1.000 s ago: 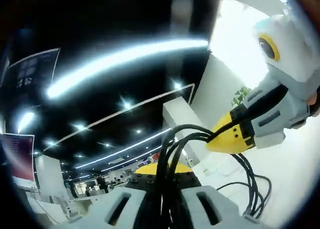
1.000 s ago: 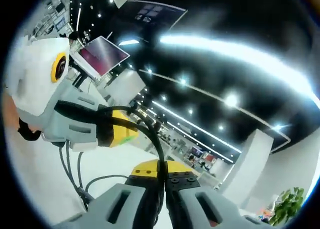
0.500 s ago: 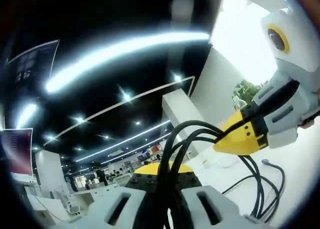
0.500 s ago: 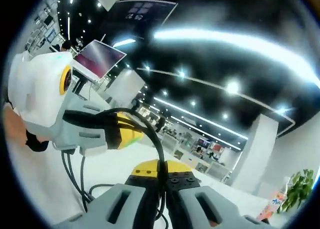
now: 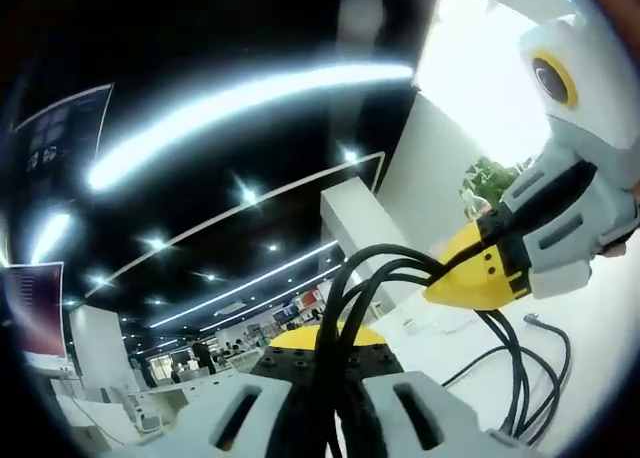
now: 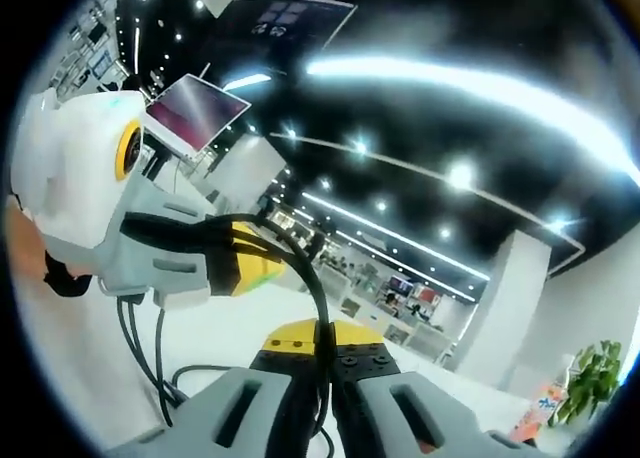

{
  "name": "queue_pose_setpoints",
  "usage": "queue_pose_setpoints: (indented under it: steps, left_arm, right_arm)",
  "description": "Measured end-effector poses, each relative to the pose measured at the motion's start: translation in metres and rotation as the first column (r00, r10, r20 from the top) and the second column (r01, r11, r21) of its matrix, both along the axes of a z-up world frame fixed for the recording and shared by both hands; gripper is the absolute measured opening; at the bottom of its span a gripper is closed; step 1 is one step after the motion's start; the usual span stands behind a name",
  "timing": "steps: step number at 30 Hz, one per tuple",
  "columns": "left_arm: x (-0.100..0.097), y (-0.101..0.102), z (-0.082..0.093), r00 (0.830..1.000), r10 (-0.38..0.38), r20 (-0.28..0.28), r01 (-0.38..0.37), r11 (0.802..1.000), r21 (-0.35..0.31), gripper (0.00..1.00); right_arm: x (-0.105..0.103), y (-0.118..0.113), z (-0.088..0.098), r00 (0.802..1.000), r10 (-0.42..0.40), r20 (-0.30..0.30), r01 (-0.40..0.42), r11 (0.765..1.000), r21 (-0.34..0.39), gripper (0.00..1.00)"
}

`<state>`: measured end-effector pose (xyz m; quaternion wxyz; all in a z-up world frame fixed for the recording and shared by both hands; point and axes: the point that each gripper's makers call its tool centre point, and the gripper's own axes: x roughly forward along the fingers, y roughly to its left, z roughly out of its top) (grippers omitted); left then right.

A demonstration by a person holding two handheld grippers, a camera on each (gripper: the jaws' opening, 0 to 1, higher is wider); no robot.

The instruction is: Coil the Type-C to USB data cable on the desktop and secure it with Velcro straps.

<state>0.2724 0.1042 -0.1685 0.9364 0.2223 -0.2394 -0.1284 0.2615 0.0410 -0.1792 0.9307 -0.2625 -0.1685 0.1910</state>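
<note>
Left gripper (image 5: 325,363) & right gripper (image 6: 322,363) both clamped on black cable (image 5: 372,278), prob. several loops. Keep loops bunched w/ even tension before strapping.

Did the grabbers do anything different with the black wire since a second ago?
Hardly. Both views tilted a little, and a cable plug now shows at lower right. The left gripper and right gripper stay clamped on the black cable, its loops hanging below.
</note>
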Motion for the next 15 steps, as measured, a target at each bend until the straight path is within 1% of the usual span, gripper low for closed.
queue_pose_setpoints:
  steps: [5,10,15]
  left_arm:
    - [0.0003,-0.001,-0.0016,1.0,-0.009,-0.009,0.009,1.0,-0.008,0.04]
    - [0.0005,-0.0018,-0.0046,1.0,-0.011,-0.022,0.01,1.0,-0.004,0.04]
    - [-0.0025,-0.0029,-0.0026,1.0,-0.017,-0.017,0.017,1.0,0.0,0.04]
  right_arm:
    - [0.0012,-0.0012,-0.0021,1.0,0.004,-0.012,-0.004,1.0,0.013,0.03]
    - [0.0043,-0.0012,-0.005,0.999,0.013,-0.036,-0.012,0.999,0.03,0.03]
    - [0.0037,-0.0005,-0.0053,0.999,0.014,-0.044,-0.012,0.999,0.032,0.03]
